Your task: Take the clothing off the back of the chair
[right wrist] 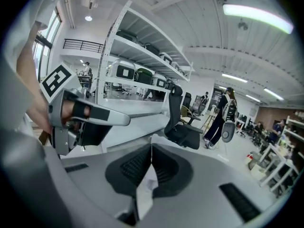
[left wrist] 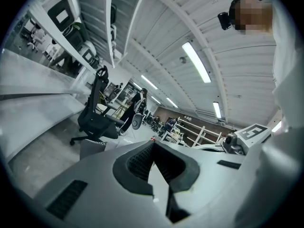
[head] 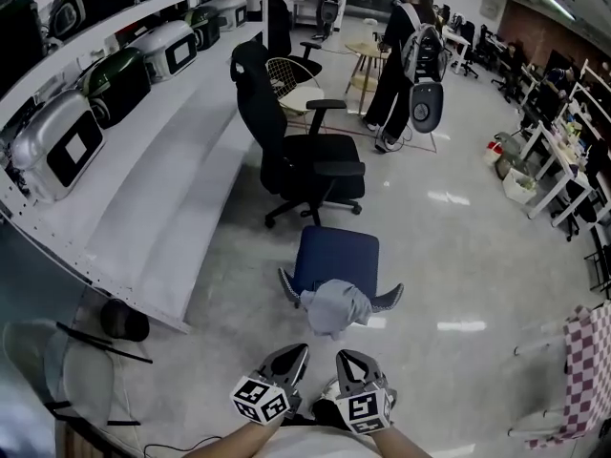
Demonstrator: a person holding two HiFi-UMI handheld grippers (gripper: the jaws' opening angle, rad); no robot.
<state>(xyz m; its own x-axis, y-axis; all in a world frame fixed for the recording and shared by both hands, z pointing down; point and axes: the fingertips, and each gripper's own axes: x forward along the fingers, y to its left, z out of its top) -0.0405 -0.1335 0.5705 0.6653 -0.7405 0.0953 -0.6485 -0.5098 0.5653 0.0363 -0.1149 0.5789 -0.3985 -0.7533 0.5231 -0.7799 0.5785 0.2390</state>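
A glossy pale grey floor (head: 458, 246) mirrors soft patches of ceiling light. Along the left side runs long white shelving (head: 162, 208), its upper shelf lined with rounded silver and dark green cases (head: 57, 146). A black high-backed office chair on castors (head: 301, 156) stands on the open floor near the shelving. Beyond it are a wire-mesh chair (head: 291, 72) and a small round wooden table (head: 368, 53). A person in dark clothes (head: 396, 60) stands beside that table. White desks (head: 558, 165) crowd the right side, and a red-and-white checked cloth (head: 587, 370) hangs at the right edge. A brown wall (head: 535, 22) closes the far end. Overhead, long strip lights (left wrist: 197, 63) sit between white ceiling beams (left wrist: 166, 4).
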